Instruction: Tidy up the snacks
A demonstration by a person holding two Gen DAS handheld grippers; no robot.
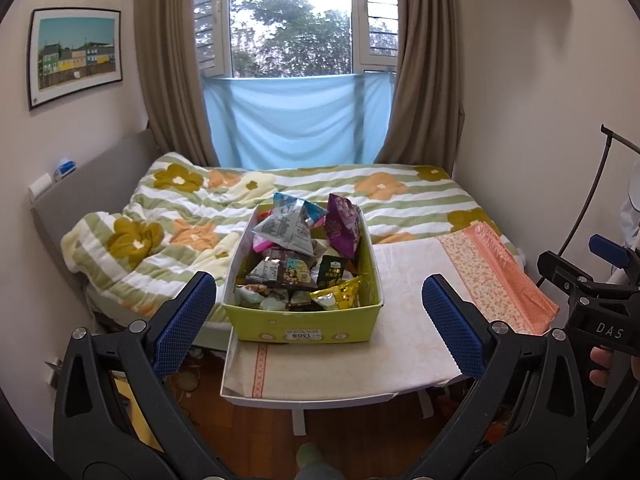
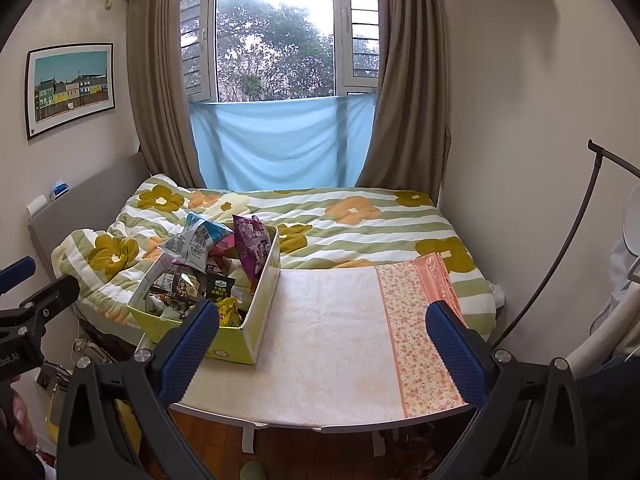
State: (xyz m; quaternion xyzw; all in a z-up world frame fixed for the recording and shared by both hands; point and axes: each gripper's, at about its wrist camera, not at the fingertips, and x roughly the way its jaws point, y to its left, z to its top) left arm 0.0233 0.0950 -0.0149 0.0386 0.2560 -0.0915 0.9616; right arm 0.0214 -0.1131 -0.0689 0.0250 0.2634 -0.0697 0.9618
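Both held back, nothing grasped: left claw [image 1: 320, 324] and right claw [image 2: 322, 344] spread wide apart. Snack box [image 1: 304, 320] heaped full, centre frame on bench [image 1: 404, 344], cloth beside bare for sorting, probably.

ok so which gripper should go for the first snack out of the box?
Probably left. The left gripper is open and faces the green box squarely between its fingers. The right gripper is also open but faces the bare tablecloth, with the box off beside its left finger.
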